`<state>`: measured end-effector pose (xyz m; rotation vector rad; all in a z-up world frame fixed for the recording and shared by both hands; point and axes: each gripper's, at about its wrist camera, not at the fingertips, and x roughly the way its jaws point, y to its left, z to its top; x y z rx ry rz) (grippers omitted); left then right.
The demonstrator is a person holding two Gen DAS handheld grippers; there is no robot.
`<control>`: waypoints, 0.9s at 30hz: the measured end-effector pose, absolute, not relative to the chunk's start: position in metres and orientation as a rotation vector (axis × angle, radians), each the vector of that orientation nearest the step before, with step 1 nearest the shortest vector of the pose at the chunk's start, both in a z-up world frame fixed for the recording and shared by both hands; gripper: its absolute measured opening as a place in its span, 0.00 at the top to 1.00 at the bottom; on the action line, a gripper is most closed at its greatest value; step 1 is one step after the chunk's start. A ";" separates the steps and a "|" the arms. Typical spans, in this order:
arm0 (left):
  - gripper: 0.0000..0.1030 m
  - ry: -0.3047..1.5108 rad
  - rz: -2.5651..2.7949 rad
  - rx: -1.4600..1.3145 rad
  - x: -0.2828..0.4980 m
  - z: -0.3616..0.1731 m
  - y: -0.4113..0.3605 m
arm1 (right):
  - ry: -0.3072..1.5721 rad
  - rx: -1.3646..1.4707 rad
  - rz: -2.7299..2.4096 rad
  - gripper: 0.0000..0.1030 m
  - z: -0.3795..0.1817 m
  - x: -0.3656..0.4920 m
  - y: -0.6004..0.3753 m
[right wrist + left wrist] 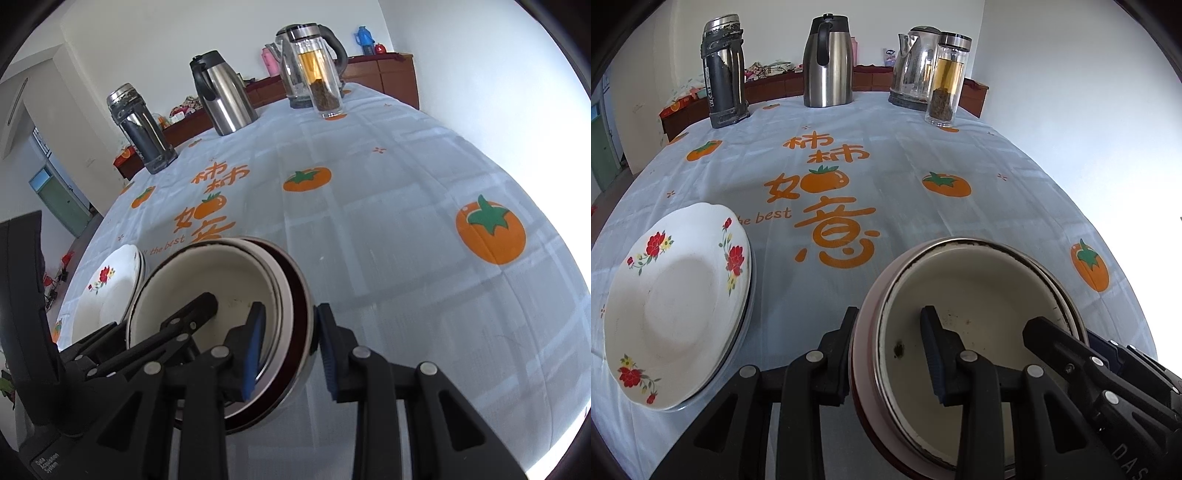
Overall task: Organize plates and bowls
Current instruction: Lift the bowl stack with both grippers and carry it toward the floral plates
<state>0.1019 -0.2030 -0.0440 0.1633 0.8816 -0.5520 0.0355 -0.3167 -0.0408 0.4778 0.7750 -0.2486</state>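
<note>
A stack of nested enamel bowls [979, 295] with cream insides and dark red outsides sits on the table near me; it also shows in the right wrist view [221, 280]. My left gripper [890, 350] straddles the left rim of the bowls, one finger inside and one outside. My right gripper [288, 350] straddles the right rim the same way. Both jaws stand a little apart around the rim. A stack of white flowered plates [676, 295] lies to the left of the bowls, also seen in the right wrist view [107, 295].
At the far edge of the tablecloth [886, 166] stand a dark thermos [724, 70], a steel jug [827, 59], an electric kettle [916, 66] and a glass tea bottle [947, 81]. A wooden cabinet [388, 74] stands behind the table.
</note>
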 end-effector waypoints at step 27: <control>0.64 0.819 -0.538 0.138 0.071 -0.015 -0.158 | 0.719 0.449 -0.228 0.72 -0.014 0.005 -0.275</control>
